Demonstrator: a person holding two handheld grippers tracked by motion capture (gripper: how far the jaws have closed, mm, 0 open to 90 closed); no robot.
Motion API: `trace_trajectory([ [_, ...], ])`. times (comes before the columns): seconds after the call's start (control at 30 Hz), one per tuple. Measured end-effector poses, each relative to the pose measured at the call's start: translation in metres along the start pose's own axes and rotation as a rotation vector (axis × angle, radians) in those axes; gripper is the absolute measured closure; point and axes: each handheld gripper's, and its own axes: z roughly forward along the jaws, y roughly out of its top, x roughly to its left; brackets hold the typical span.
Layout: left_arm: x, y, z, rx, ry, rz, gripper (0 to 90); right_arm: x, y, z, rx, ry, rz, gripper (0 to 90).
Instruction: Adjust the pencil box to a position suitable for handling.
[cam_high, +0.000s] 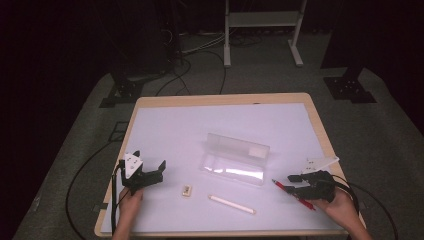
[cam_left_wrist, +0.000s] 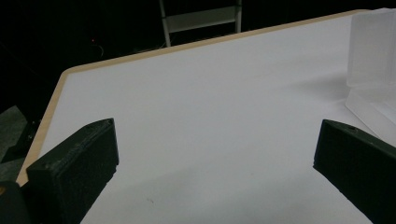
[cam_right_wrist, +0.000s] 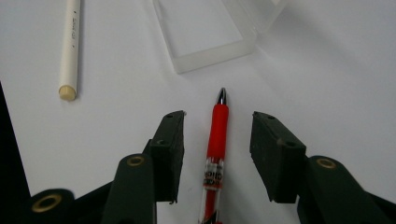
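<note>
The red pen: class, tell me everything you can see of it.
The red pen has a red barrel, a silver tip and a clear section with dark print. It lies flat on the white table near its right front edge, tip pointing toward the clear case. The right tool straddles it, jaws open, not touching.

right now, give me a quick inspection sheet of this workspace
Surface: white mat on a wood-edged table.
Job's things: open clear plastic pencil case mid-table; red pen lying between the right gripper's jaws; cream-white pencil and small tan eraser-like block near the front edge.
Clutter: nothing seen.
Grippers: left gripper open wide, holding nothing; right gripper open, straddling the pen, apart from it.
Cables: black cables on the floor.
Surroundings: grey carpet, white metal stand, dark background.
</note>
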Motion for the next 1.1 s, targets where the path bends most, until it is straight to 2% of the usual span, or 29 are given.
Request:
trace_trajectory([
  [0.53, 0.0, 0.0, 0.0, 0.002, 0.002, -0.001, 0.0, 0.011, -0.022, -0.002, 0.047, -0.024, 0.003, 62.9],
  [0.73, 0.001, 0.0, 0.0, 0.002, 0.001, 0.0, 0.0, 0.013, -0.025, 0.002, 0.062, -0.045, -0.002, 65.7],
  [0.87, 0.0, 0.0, 0.0, 0.002, 0.001, 0.0, 0.0, 0.015, -0.026, 0.005, 0.088, -0.072, -0.023, 68.6],
  [1.1, 0.001, 0.0, 0.0, 0.002, 0.001, 0.0, 0.0, 0.015, -0.026, 0.005, 0.086, -0.081, -0.017, 74.7],
])
